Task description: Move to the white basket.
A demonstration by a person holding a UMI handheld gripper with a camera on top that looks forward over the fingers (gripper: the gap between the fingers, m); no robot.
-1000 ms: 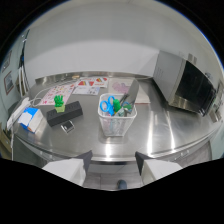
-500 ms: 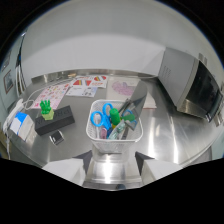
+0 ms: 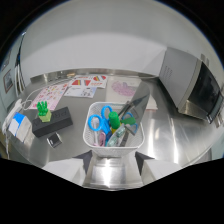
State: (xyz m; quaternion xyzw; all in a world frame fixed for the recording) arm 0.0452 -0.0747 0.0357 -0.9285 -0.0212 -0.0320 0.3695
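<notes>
A white mesh basket (image 3: 114, 144) stands on the steel table (image 3: 170, 142) just ahead of my fingers. It holds blue-handled scissors (image 3: 100, 120), a green item, a dark pen-like tool and other small things. My gripper (image 3: 111, 160) is open, its two dark fingertips (image 3: 84, 159) low on either side of the basket's near wall, with a wide gap between them and nothing held.
A black box (image 3: 52, 121) with a green toy (image 3: 44, 110) on top lies left of the basket. Printed sheets (image 3: 82, 88) lie beyond it near the wall. A dark-fronted microwave-like appliance (image 3: 195, 90) stands to the right. A blue and white pack (image 3: 19, 125) sits far left.
The basket has come closer and now sits centred just ahead of the fingertips. The view has swung slightly right, with the black box shifting left.
</notes>
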